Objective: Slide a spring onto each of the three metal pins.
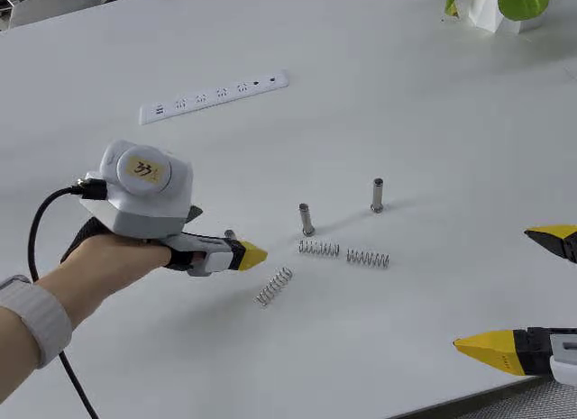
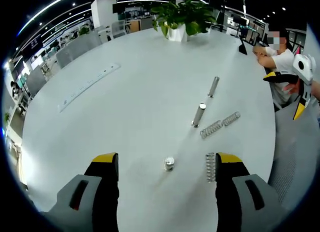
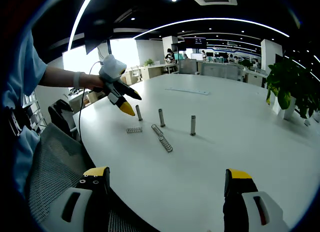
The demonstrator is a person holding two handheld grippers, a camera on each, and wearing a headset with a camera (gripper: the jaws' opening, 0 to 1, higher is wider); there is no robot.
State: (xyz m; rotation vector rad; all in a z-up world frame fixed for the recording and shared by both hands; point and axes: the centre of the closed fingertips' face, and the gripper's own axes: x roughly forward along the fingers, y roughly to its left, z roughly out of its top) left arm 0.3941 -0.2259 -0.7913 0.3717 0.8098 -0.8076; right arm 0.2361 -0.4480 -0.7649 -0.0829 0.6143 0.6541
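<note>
Three metal pins stand upright on the white table: one (image 1: 377, 195) at the right, one (image 1: 306, 219) in the middle, and one (image 1: 230, 234) half hidden behind my left gripper (image 1: 242, 250). Three springs lie flat near them: two (image 1: 318, 248) (image 1: 367, 258) end to end, and a third (image 1: 273, 286) lower left. In the left gripper view the open jaws straddle the nearest pin (image 2: 169, 163), and a spring (image 2: 210, 167) lies beside the right fingertip (image 2: 227, 159). My right gripper (image 1: 518, 293) hovers open at the table's near right edge, holding nothing, well away from the pins (image 3: 161, 117).
A white power strip (image 1: 215, 96) lies at the back left. A potted plant (image 1: 505, 4) stands at the far right corner. The table edge (image 1: 505, 392) runs under my right gripper, with a mesh chair (image 3: 55, 177) beside it. A black cable (image 1: 36, 230) trails from the left gripper.
</note>
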